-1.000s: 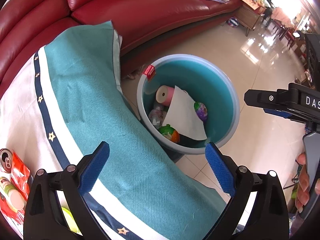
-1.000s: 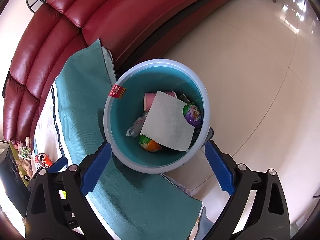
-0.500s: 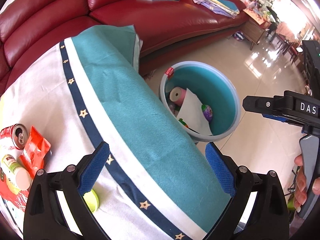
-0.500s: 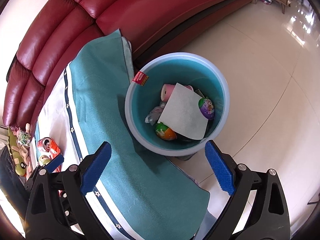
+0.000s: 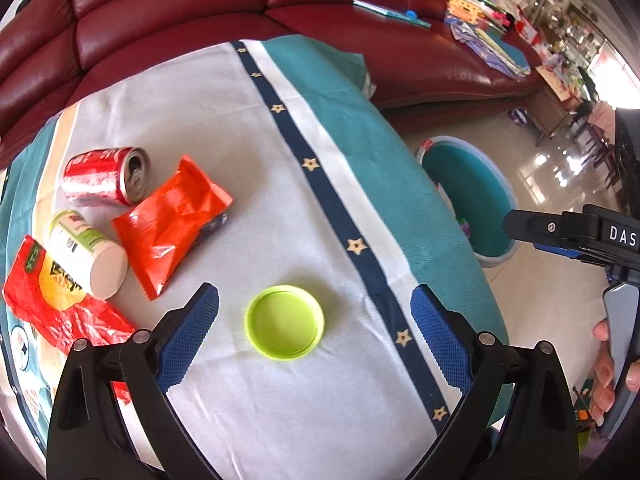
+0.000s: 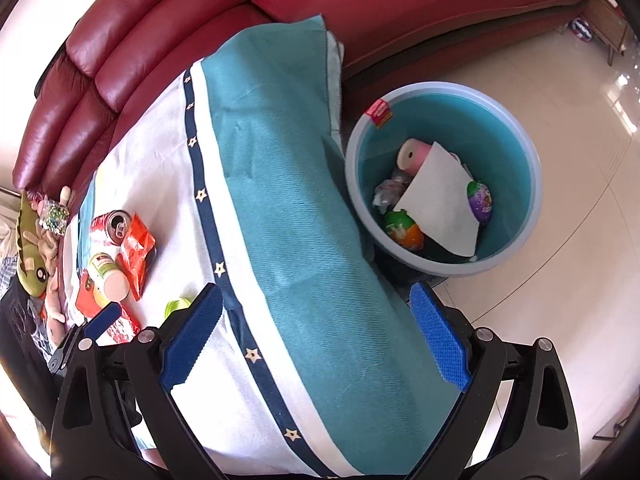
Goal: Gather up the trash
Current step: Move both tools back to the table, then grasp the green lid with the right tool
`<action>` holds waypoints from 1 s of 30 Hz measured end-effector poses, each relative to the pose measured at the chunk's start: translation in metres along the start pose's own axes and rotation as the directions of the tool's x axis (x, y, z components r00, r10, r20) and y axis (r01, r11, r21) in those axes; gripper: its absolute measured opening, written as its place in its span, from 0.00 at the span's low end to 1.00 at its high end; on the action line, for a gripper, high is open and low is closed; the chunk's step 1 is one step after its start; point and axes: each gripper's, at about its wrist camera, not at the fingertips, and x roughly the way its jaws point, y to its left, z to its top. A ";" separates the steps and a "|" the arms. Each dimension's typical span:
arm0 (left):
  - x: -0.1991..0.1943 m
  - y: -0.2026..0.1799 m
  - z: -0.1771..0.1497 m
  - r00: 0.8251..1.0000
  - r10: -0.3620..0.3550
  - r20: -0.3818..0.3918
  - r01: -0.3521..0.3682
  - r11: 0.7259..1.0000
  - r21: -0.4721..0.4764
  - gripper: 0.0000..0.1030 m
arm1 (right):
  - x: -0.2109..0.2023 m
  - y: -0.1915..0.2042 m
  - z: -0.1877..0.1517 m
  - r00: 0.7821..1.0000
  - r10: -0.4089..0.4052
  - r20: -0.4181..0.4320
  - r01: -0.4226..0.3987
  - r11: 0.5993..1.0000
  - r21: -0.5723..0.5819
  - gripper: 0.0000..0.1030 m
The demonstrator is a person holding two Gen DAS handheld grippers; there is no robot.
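Lime-green lid (image 5: 284, 322) sits open side up on white tablecloth (image 5: 208, 128), right between left gripper (image 5: 315, 330) fingers, jaws spread wide, gripping nothing. Red can (image 5: 106, 176), orange wrapper (image 5: 170, 226), small bottle (image 5: 86, 252) lie nearby. Right gripper (image 6: 316, 334) also wide open, empty, over table edge; teal bin (image 6: 516, 168) on floor just beside, holding paper sheet (image 6: 442, 210).

White "DAS" on the right gripper (image 5: 576, 240), other labels unreadable
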 end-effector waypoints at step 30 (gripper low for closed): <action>-0.031 0.197 -0.066 1.000 0.009 0.028 0.003 0.920 -0.392 0.94 | 0.098 0.172 -0.075 0.988 -0.149 -0.048 0.115 0.898 -0.425 0.78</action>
